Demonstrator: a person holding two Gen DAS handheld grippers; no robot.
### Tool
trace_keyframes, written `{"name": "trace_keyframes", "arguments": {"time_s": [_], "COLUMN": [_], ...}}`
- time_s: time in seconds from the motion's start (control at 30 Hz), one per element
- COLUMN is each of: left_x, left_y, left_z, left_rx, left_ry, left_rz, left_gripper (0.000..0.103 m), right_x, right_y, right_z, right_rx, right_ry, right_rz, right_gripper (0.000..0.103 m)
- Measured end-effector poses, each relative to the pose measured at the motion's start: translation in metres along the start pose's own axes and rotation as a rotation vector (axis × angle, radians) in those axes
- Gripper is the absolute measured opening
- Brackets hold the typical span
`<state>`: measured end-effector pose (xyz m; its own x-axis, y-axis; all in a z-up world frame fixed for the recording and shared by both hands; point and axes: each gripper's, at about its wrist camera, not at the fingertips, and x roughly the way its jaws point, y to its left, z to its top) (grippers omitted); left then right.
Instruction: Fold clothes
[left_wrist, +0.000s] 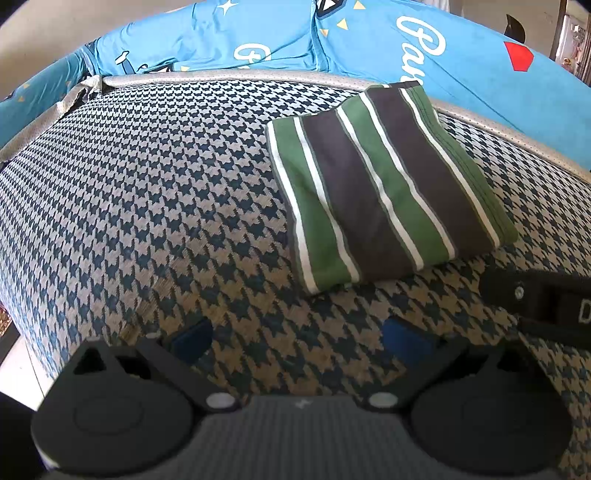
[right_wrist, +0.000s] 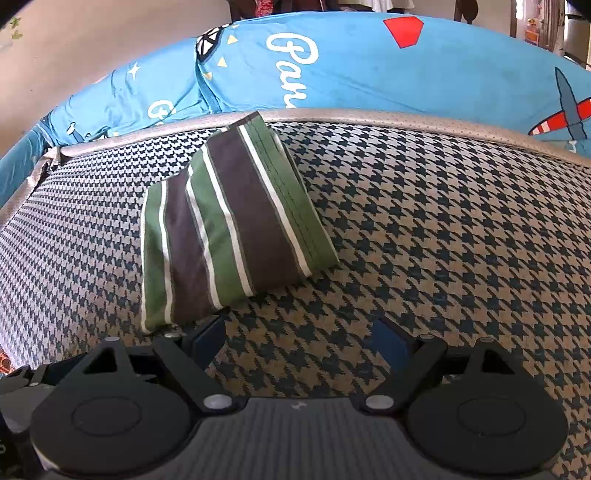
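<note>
Folded striped garment (left_wrist: 384, 184), green and dark brown bands edged with thin white lines, lies flat on the houndstooth cushion (left_wrist: 147, 192), at about one o'clock from the left gripper (left_wrist: 299, 338) and eleven o'clock from the right gripper (right_wrist: 301, 338). Only the left view shows the right gripper's black body, at three o'clock. Only the right view shows a red-and-white plane printed on the smooth blue bedding (right_wrist: 406, 81) behind the cushion's grey perforated piping (right_wrist: 424, 123). Both grippers' blue-padded fingers stand spread wide, holding nothing, over the coarse woven fabric.
</note>
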<state>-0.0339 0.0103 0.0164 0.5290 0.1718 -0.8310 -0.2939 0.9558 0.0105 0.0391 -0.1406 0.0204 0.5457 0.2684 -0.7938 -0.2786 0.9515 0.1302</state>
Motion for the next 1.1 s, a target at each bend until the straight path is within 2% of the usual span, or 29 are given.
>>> {"name": "trace_keyframes", "arguments": {"time_s": [0.2,0.43,0.83,1.1], "left_x": [0.0008,0.0007,0.0004,-0.0009], "left_y": [-0.0004,0.0008,0.0021,0.0007], "left_z": [-0.0002,-0.0011,-0.0003,-0.0005], "left_rx": [0.005,0.003,0.008,0.015], "left_ry": [0.001,-0.003,-0.012,-0.015], "left_rz": [0.003,0.002,-0.002,0.0], "left_gripper": [0.103,0.103,0.103,0.103], "right_x": [-0.0015,0.0001,0.0014,0.0014], "right_y": [0.005,0.0084,0.0067,0.0047], "right_z": [0.0,-0.0008,0.0013,0.0011], "right_rx": [-0.026,-0.062,-0.068,-0.074], "right_ry": [-0.018,-0.033,-0.047,-0.048], "right_rz": [0.006,-0.027,0.001,-0.01], "right_gripper": [0.087,0.087,0.087,0.087]}}
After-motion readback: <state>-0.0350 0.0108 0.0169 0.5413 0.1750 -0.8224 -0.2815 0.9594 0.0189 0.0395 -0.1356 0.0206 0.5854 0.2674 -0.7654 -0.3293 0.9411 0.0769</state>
